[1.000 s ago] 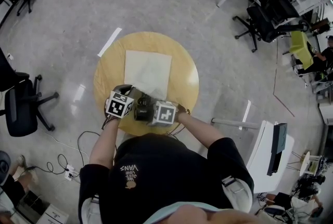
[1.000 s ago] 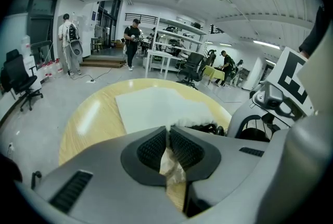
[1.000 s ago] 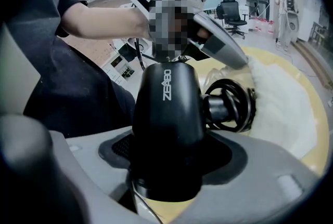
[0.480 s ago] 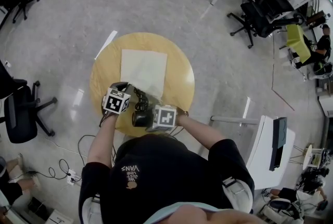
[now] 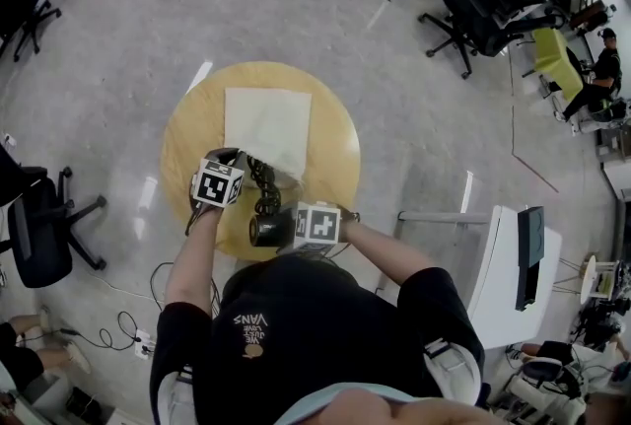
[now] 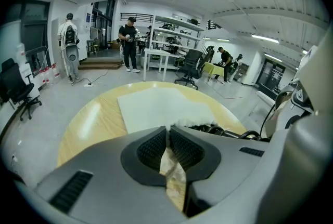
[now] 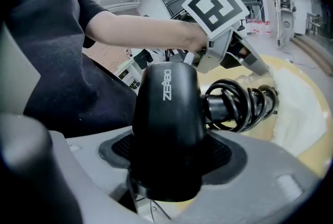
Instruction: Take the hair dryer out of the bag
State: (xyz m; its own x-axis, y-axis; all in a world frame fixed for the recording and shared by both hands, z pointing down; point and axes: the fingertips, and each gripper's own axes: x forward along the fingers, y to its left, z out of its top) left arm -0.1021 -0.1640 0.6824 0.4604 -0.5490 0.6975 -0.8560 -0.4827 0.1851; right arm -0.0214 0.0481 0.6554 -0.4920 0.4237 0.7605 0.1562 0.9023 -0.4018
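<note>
A white bag [image 5: 266, 122] lies flat on the round wooden table [image 5: 335, 152]. My left gripper [image 5: 229, 167] is at its near left corner, shut on the thin bag edge [image 6: 169, 158]. The black hair dryer [image 5: 262, 229] is outside the bag mouth near the table's front edge, its body [image 7: 166, 124] clamped in my right gripper [image 7: 171, 163]. Its coiled black cord [image 5: 263, 182] stretches from the dryer back to the bag mouth [image 7: 281, 94]. In the right gripper view, the left gripper's marker cube [image 7: 214, 5] shows above the cord [image 7: 239, 106].
Office chairs [image 5: 39, 226] stand left of the table and more chairs [image 5: 473, 14] at the far right. A white desk with a monitor [image 5: 527, 260] is on the right. Cables [image 5: 118, 324] lie on the floor. People [image 6: 128, 43] stand in the background.
The right gripper has drawn the hair dryer back toward the person and upward, away from the bag. The coiled cord now stretches out between them. The left gripper still holds the bag edge.
</note>
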